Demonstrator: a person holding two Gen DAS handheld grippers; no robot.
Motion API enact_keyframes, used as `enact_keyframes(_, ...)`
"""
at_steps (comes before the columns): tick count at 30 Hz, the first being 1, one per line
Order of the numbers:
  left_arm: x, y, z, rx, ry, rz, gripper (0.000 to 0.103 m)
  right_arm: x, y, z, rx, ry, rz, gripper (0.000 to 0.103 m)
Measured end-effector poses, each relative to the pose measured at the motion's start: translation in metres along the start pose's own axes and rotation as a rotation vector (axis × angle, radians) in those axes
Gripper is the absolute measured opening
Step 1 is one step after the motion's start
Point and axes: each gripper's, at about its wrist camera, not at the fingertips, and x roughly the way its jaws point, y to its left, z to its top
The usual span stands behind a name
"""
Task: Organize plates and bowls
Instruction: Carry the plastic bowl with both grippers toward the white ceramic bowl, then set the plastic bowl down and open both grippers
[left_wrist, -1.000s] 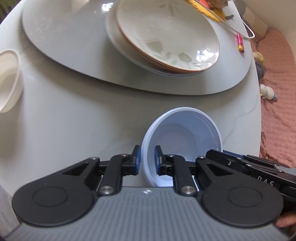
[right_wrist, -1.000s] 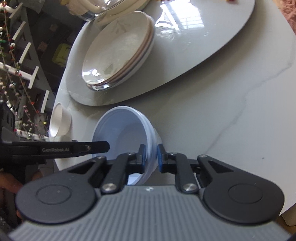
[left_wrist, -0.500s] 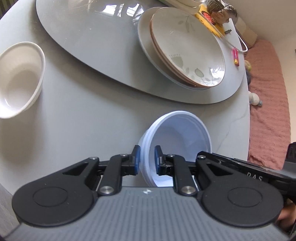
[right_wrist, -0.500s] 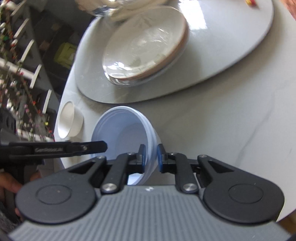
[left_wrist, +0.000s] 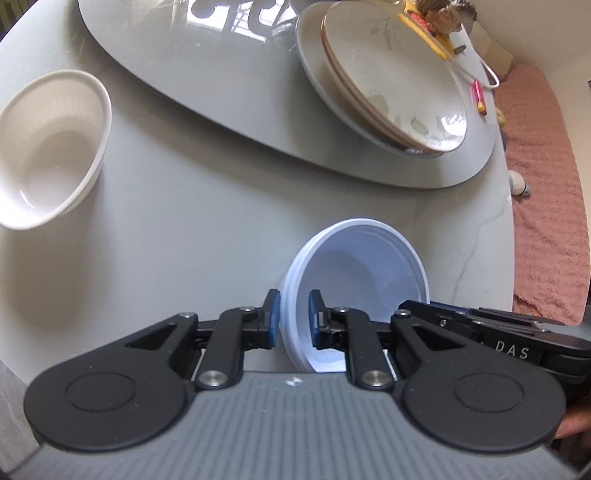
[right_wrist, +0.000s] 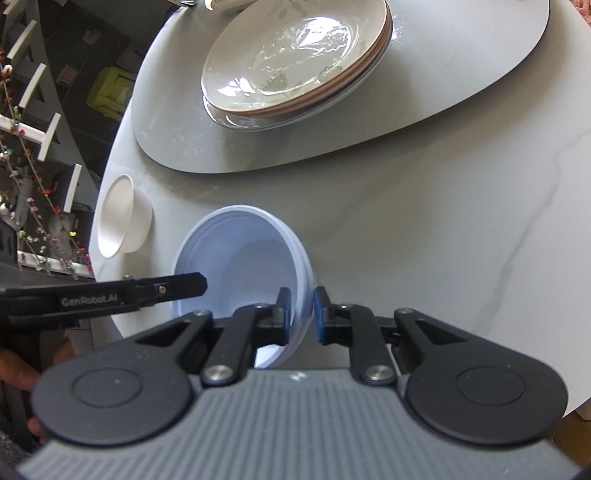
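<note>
**Carrying the blue bowl stack, both grippers on the rim**

Holding the blue bowl stack (left_wrist: 354, 291) between them, both tools are clamped on opposite sides of its rim; L gripper (left_wrist: 294, 314) has jaws nearly closed w/ the rim wall pinched between the blue pads; R gripper (right_wrist: 301, 312) same, narrow gap filled by the rim. The stack looks like two or three nested bowls judging by the stepped edges; exact count unclear. It seems lifted off the table (left_wrist: 207, 221), though contact w/ the top can't be ruled out from these views.

Key relation: the white bowl (left_wrist: 51, 147) sits to the left of the stack, near the table edge, mouth up; the L gripper is the nearer one to it. In the R wrist view it shows as the white bowl (right_wrist: 122, 218), just beyond and left of the blue rim, apart from it. The plate stack (left_wrist: 391, 85) sits farther off on the grey mat (left_wrist: 207, 74), ahead and to the right in the L wrist view.

Judgement: if bowls are to be grouped, the carry goes leftward toward the white bowl; stack mouth faces up-forward, so it needs levelling before nesting or setting down; w/ two grips on one rim, uneven motion could twist or separate the nested bowls.
</note>
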Motion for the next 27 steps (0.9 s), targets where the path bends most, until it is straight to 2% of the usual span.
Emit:
enact_keyframes(14, 0.007, 0.006, -0.007, 0.05, 0.027, 0.003, 0.018, 0.015, 0.005, -0.001, 0.035, 0.045, -0.029, 0.016)
enact_keyframes(18, 0.003, 0.004, -0.006, 0.063, 0.01, 0.015, 0.019, 0.013, 0.006, -0.001, 0.037, 0.038, -0.028, 0.017)
enact_keyframes(20, -0.001, 0.005, -0.005, 0.061, 0.004, 0.001, 0.021, 0.01, 0.006, -0.001, 0.039, 0.026, -0.029, 0.017)
enact_keyframes(24, -0.014, 0.006, -0.005, 0.077, -0.018, 0.002, 0.033, 0.003, 0.008, -0.001, 0.029, -0.001, -0.057, 0.018)
enact_keyframes(27, -0.027, 0.006, -0.004, 0.102, -0.045, 0.009, 0.033, -0.004, 0.01, 0.001, 0.035, -0.022, -0.064, 0.028)
